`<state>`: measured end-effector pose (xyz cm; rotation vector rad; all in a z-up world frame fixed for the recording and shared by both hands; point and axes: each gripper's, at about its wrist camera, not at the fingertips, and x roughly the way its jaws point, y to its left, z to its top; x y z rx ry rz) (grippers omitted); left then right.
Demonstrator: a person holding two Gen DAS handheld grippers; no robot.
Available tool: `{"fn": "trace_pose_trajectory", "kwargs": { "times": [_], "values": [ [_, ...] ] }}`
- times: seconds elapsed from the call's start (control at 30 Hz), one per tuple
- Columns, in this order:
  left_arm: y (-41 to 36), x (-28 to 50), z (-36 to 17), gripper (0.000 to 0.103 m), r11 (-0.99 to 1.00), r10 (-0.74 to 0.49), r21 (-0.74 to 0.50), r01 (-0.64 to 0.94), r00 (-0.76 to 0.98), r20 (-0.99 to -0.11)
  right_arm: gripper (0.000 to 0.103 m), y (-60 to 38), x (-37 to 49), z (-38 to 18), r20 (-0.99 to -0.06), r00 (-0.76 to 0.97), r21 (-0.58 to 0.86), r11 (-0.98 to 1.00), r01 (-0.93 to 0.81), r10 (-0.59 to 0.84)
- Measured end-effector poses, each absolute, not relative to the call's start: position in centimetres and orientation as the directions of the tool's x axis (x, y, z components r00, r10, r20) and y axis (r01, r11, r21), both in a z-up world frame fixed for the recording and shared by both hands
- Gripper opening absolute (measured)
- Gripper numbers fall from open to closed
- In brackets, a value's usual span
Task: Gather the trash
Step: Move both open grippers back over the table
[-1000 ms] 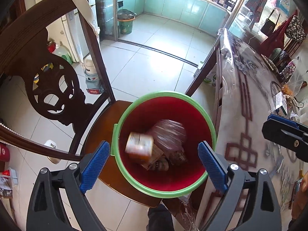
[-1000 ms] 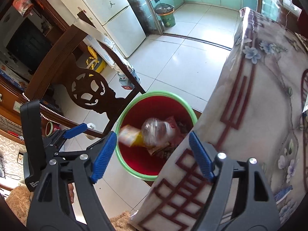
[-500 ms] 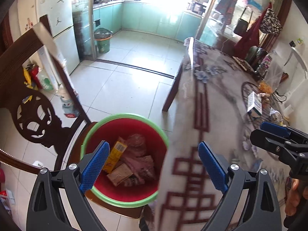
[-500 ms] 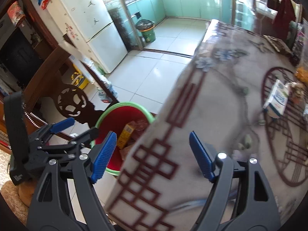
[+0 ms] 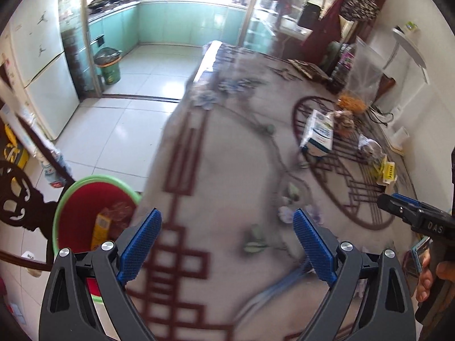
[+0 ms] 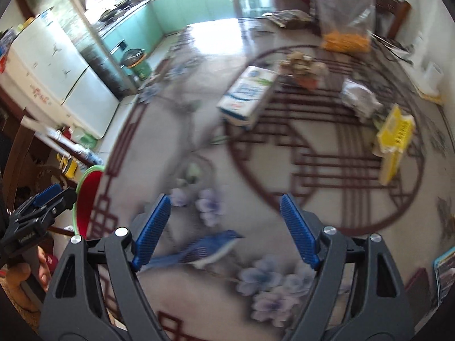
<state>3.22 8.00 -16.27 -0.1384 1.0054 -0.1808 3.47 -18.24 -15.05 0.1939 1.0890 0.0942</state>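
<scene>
Trash on worktop (image 6: 176, 130), grouped inside the dark red circle pattern of the cloth: white-and-blue carton (image 6: 246, 96) lying on its side; yellow box (image 6: 395, 139) toward the right edge; crumpled grey wrapper (image 6: 359, 99) between the two, farther back; brownish crumpled scrap (image 6: 304, 69) just behind the carton. Clear plastic bag (image 6: 345, 14) with orange contents stands upright at the far side.

Red bucket with green rim (image 5: 85, 213) sits off the worktop's left edge, below it, beside a carved wooden chair (image 5: 17, 199). A yellow packet (image 5: 99, 227) and other wrappers lie inside.

Left tool (image 5: 226, 244): blue pads apart, empty, above the worktop's near left part. Right tool (image 6: 226, 230): pads apart, empty, above the flower print, short of the trash. Both views motion-blurred.
</scene>
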Motion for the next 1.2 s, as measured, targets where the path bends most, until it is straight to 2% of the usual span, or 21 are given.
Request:
{"fn": "trace_pose_trajectory", "kwargs": {
  "times": [0.37, 0.47, 0.83, 1.0, 1.2],
  "values": [
    [0.4, 3.1, -15.0, 0.090, 0.975, -0.215, -0.150, 0.166, 0.511, -0.832, 0.078, -26.0, 3.5, -16.5, -0.872, 0.457, 0.233, 0.970, 0.075, 0.174],
    [0.0, 3.3, -14.4, 0.094, 0.978, -0.202, -0.143, 0.151, 0.521, -0.829, 0.078, -26.9, 3.8, -17.0, -0.878, 0.447, 0.228, 0.971, 0.074, 0.172],
    [-1.5, 4.1, -14.1, 0.095, 0.980, -0.197, -0.180, 0.085, 0.548, -0.813, 0.080, -31.9, 10.1, -16.8, -0.868, 0.494, 0.098, 0.993, 0.068, 0.052],
    [-4.9, 7.3, -14.6, 0.095, 0.979, -0.198, -0.135, 0.156, 0.533, -0.822, 0.080, -33.0, 12.6, -17.6, -0.874, 0.483, 0.092, 0.993, 0.073, 0.046],
    [-9.9, 13.7, -16.7, 0.095, 0.966, -0.231, -0.136, 0.222, 0.486, -0.843, 0.080, -34.2, 13.8, -18.9, -0.885, 0.462, 0.099, 0.992, 0.081, 0.051]
  ]
}}
